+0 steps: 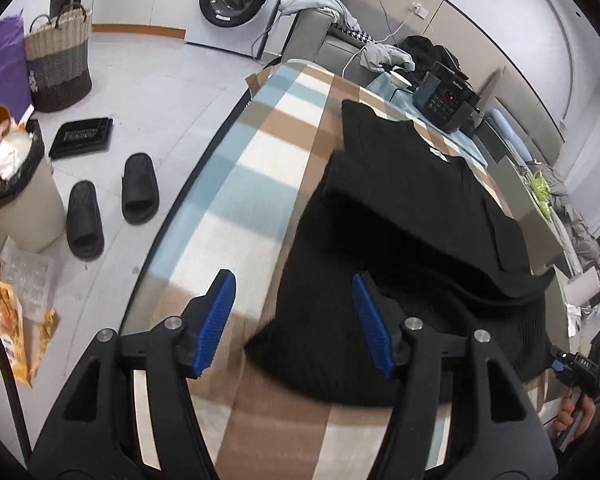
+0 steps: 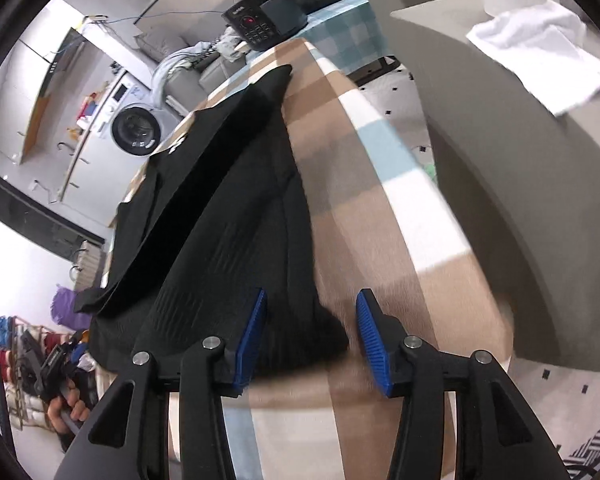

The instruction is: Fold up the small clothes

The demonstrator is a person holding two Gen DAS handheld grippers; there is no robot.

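Note:
A black ribbed knit garment (image 1: 400,208) lies on a table covered with a brown, white and blue checked blanket (image 1: 260,152). Its upper layer is folded over, and a white label shows near the collar. My left gripper (image 1: 292,277) is open just above the garment's near left corner, which sits between the blue pads (image 1: 220,312) untouched. In the right wrist view the garment (image 2: 220,240) runs away from me. My right gripper (image 2: 313,294) is open over its near right corner, with the pads (image 2: 370,332) clear of the cloth.
A black appliance (image 1: 446,102) stands at the table's far end. To the left on the floor are slippers (image 1: 112,200), a full bin (image 1: 16,192), a woven basket (image 1: 58,60) and a washing machine (image 1: 236,0). To the right, a white towel (image 2: 540,56) lies on a grey ledge.

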